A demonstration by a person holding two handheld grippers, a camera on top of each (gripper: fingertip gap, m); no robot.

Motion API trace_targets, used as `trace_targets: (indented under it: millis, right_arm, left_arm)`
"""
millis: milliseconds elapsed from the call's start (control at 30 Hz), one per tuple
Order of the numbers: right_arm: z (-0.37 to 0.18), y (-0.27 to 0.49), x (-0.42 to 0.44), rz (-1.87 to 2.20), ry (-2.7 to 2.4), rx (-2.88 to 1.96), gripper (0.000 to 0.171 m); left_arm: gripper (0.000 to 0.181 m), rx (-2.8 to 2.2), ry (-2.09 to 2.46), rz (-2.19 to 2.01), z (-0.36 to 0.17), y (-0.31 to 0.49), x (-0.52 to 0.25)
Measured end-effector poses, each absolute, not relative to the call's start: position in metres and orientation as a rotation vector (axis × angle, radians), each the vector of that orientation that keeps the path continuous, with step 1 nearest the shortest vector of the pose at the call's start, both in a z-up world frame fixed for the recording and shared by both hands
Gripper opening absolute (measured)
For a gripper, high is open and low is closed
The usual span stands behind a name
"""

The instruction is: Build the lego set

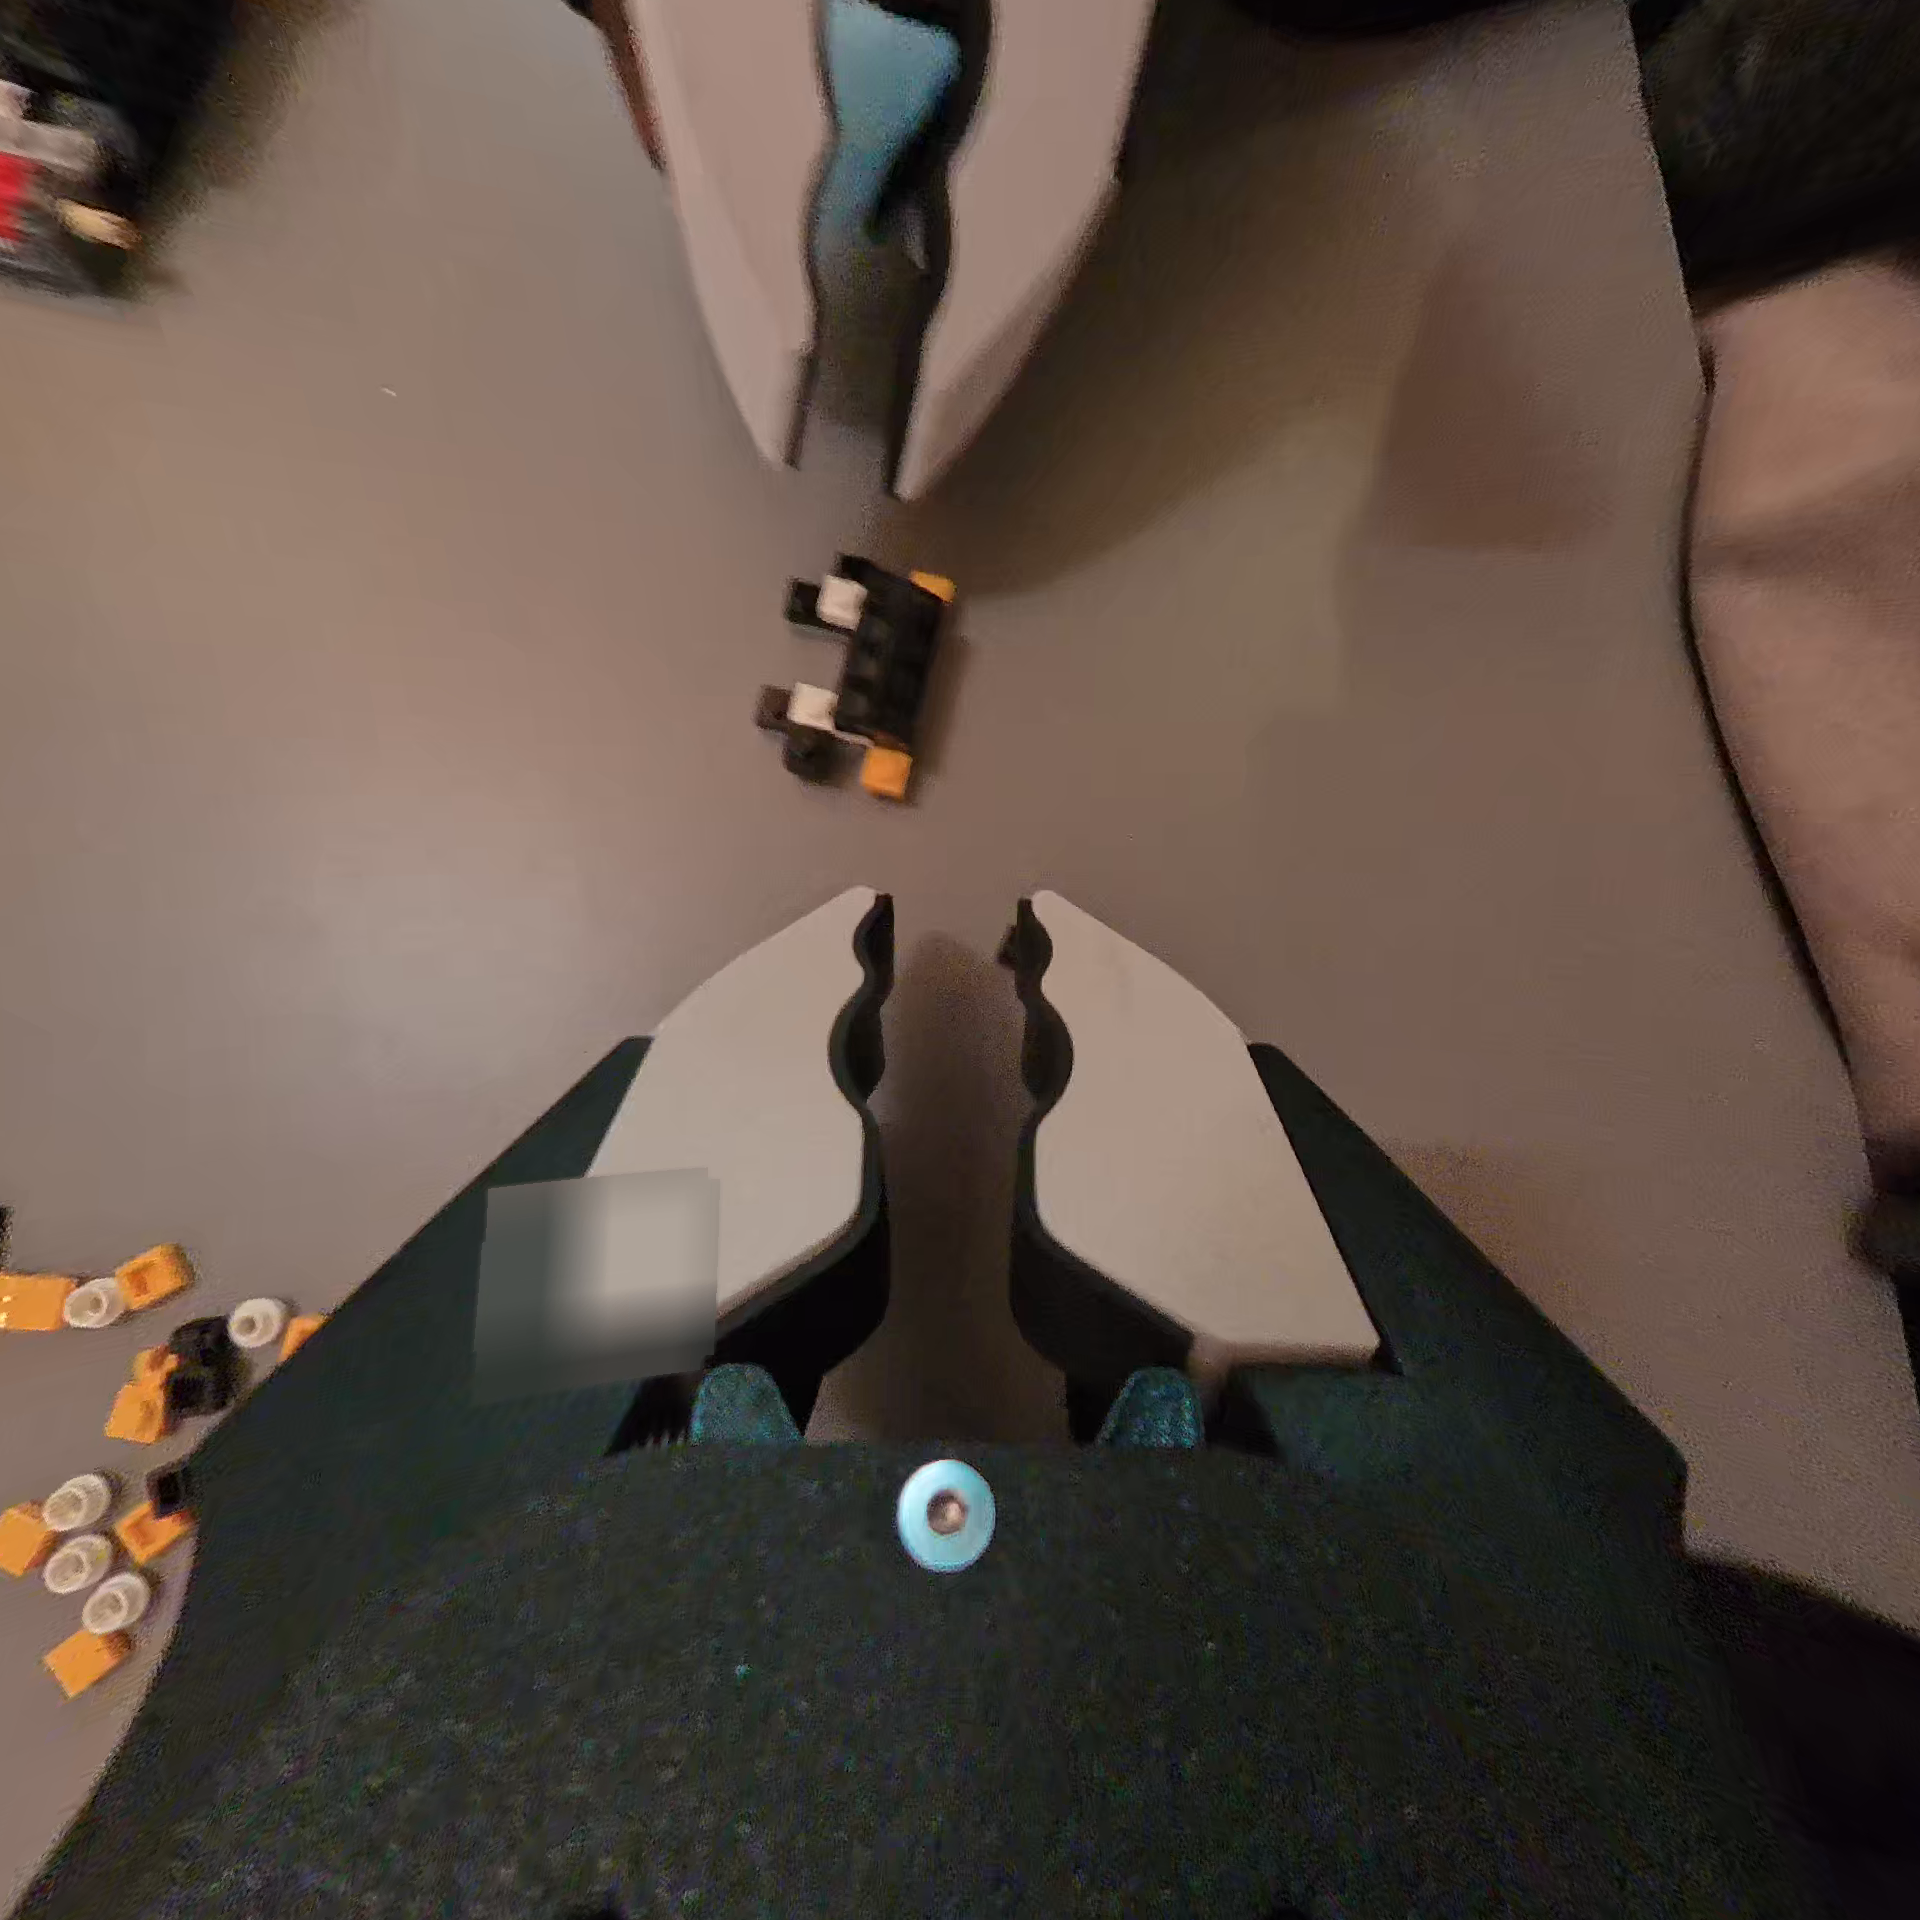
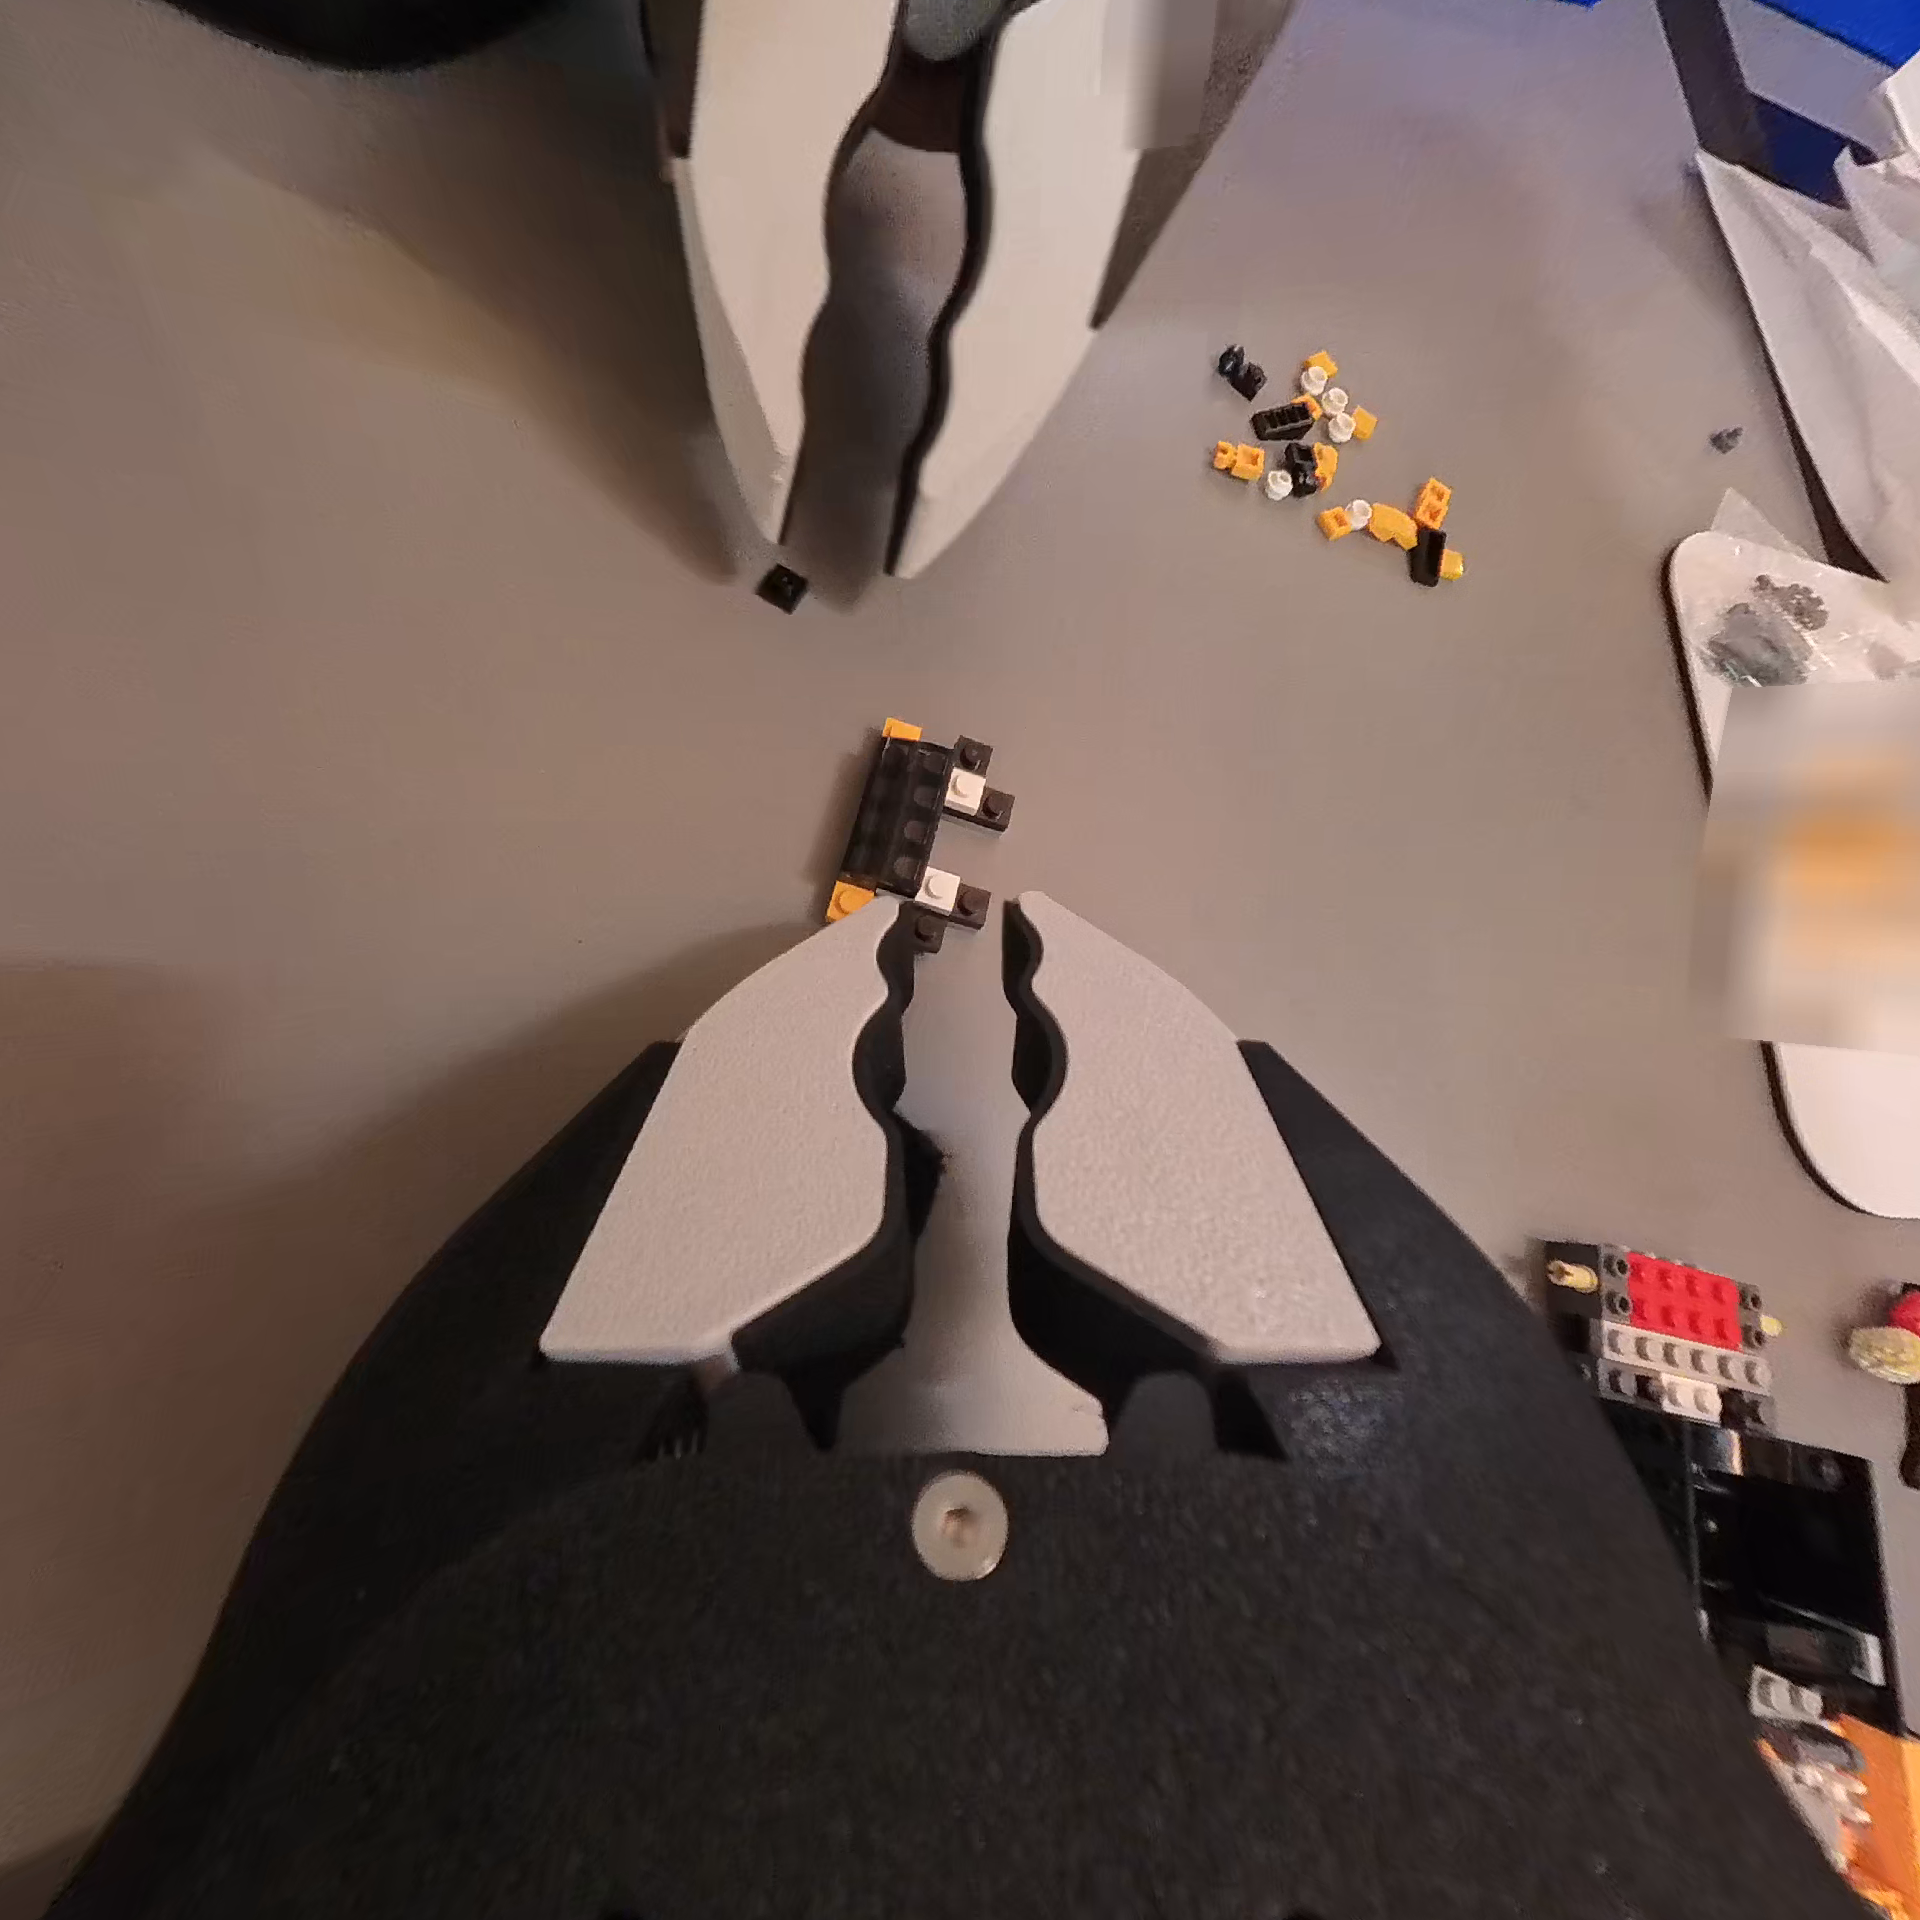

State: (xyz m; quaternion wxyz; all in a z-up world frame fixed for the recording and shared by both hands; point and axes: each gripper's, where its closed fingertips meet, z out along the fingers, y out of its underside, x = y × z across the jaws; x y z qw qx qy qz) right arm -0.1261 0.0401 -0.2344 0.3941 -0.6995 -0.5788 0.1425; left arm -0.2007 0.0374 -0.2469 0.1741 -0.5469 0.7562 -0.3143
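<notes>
Both grippers face each other across the small black sub-assembly (image 2: 920,831) lying out on the open grey table (image 2: 416,727). Left gripper (image 1: 954,914) hangs just short of it, jaws narrowly parted with nothing held between them; a tiny black piece (image 2: 781,588) sits at one fingertip, seen from the right wrist view, though whether it rests on the table or clings to the finger I cannot tell. Right gripper (image 2: 951,909) has its jaws narrowly parted too, its tips right at the near end of the sub-assembly, one tip overlapping a black stud plate.

Risk, as I judge it: closing on that thin projecting plate could lever it off, or skid the whole light build across the smooth table. The tiny black piece could also be knocked away.

Counted on the sub-assembly: two white pieces, two orange end pieces, one long black body. A loose pile of parts (image 2: 1340,457) lies toward the table's far right; it holds roughly five white rounds and about eight orange bits. One larger red-and-grey build (image 2: 1683,1320) sits at the right edge.
</notes>
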Motion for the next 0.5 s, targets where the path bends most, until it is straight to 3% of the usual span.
trace_targets:
  millis: [500]
  right_arm:
    - [-0.229,0.022,-0.148,0.538,-1.475,-1.734,0.012]
  left_arm:
    - [0.007,-1.505,2.276,-0.751,-0.263,0.03,-0.206]
